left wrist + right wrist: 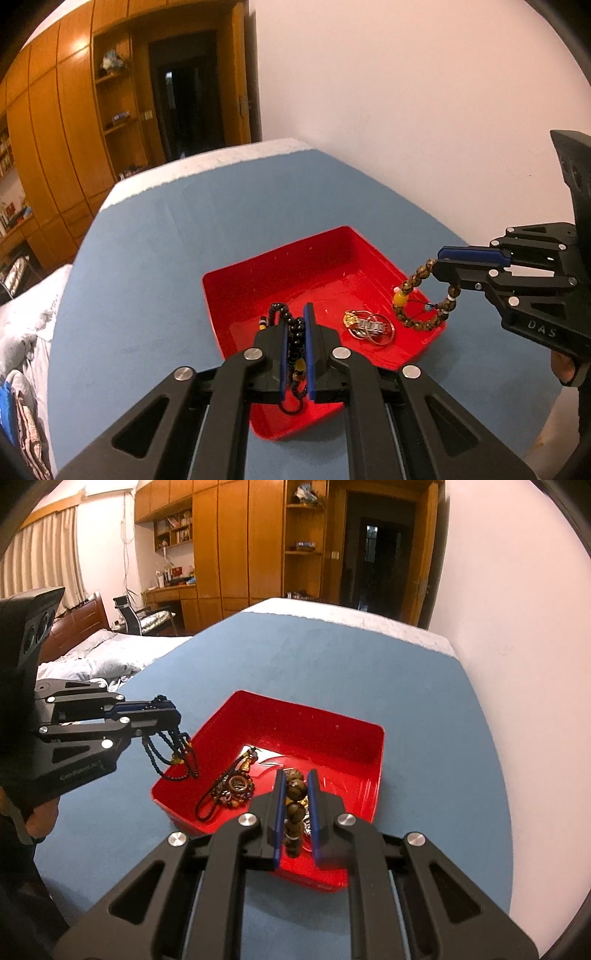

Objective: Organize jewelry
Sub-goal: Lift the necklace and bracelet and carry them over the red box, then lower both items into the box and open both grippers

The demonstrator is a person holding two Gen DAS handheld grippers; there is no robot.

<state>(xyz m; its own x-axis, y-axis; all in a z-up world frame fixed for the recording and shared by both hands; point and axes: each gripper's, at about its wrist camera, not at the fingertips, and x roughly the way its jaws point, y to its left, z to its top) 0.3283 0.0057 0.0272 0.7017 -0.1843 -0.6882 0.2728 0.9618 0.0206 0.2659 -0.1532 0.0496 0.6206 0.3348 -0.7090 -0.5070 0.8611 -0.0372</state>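
Left hand-held gripper (297, 354): closed tight on the black bead strand (295, 332), blue pads pressing on both sides; strand held up over the near left part of the tray, its loops hanging free under the jaws.
Reason for hold, left: probably lifted clear to separate it from the other pieces, so nothing tangles.
Red tray (280, 266): open, shallow, standing on the blue counter (155, 258) near the wall.
Tray contents: dark corded piece with a round pendant (236, 786) on the left of the floor; gold and silver rings (369, 326) further right, exact number hard to tell.
Right hand-held gripper (441, 264): also closed, pinching the brown bead bracelet (421, 295) by a few beads; bracelet hanging as an open ring over the tray's right rim, yellow bead lowest on the left.
Reason for hold, right: likely the same, one piece taken out alone.
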